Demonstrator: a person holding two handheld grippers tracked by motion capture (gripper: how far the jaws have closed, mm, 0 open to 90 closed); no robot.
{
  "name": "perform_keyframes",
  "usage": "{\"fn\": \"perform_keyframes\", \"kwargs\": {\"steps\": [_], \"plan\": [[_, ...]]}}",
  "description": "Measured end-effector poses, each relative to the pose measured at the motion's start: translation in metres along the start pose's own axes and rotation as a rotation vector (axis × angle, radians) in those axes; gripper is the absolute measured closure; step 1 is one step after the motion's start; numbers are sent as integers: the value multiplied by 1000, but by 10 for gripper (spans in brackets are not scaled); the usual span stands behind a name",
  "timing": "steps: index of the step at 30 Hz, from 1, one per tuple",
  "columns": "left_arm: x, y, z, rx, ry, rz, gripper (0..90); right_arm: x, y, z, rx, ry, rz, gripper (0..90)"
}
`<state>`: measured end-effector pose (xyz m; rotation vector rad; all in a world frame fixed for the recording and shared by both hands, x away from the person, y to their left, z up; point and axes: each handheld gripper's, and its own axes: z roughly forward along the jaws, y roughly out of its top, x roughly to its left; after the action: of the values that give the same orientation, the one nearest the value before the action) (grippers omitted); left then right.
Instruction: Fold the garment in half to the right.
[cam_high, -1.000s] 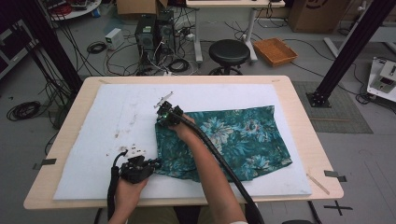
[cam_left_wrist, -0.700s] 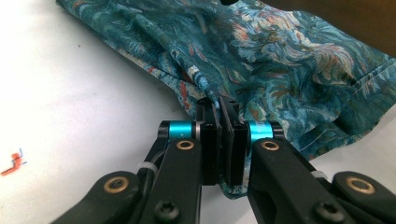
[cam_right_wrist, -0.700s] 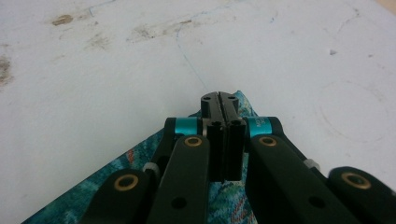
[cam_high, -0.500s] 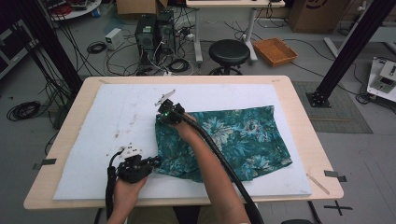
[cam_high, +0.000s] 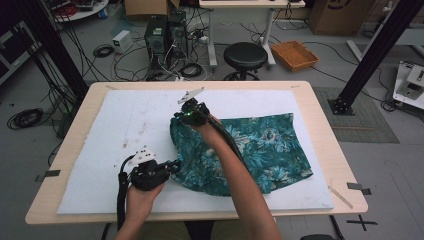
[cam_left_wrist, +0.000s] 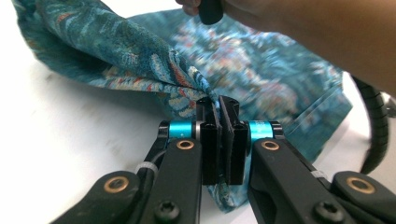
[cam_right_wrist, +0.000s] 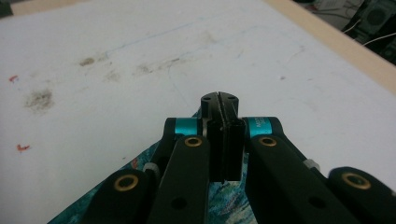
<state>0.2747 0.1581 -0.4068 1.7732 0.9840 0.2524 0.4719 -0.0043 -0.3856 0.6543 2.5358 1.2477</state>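
Observation:
A teal flowered cloth (cam_high: 265, 150) lies on the white mat (cam_high: 125, 120), spread toward the right, with its left edge raised off the mat. My left gripper (cam_high: 174, 165) is shut on the cloth's near left corner; in the left gripper view the fabric (cam_left_wrist: 140, 56) bunches up between the closed jaws of the left gripper (cam_left_wrist: 217, 100). At the far left corner, my right gripper (cam_high: 178, 117) is also shut on the cloth and holds it above the mat. The right gripper view has the right gripper (cam_right_wrist: 218, 97) closed, with teal fabric (cam_right_wrist: 226, 201) under it.
The mat covers a wooden table (cam_high: 320, 125); its left half is bare with faint smudges (cam_right_wrist: 39, 99). A thin wooden stick (cam_high: 340, 196) lies by the table's near right corner. Beyond the far edge stand a black stool (cam_high: 245, 55) and computer cases with cables.
Both grippers have risen and shifted to the right with the cloth's left corners. The left edge of the cloth has lifted and now folds in over the rest.

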Motion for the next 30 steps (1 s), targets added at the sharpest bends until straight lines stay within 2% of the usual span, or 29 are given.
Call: {"fn": "perform_keyframes", "kwargs": {"steps": [5, 7, 14, 23, 27, 30], "plan": [[-13, 18, 8, -5, -34, 38, 872, -11, -2, -28, -52, -15, 27, 900], [-19, 24, 11, -11, -48, 40, 872, -16, -5, -38, -73, -21, 40, 900], [-37, 49, 31, 6, -102, 77, 872, -36, -18, -71, -112, -53, 82, 900], [-61, 72, 65, 39, -175, 101, 872, -68, -48, -115, -154, -121, 160, 900], [-73, 78, 81, 55, -191, 117, 872, -83, -65, -135, -170, -141, 210, 900], [-79, 82, 93, 63, -198, 117, 872, -90, -77, -147, -171, -156, 225, 900]]}}
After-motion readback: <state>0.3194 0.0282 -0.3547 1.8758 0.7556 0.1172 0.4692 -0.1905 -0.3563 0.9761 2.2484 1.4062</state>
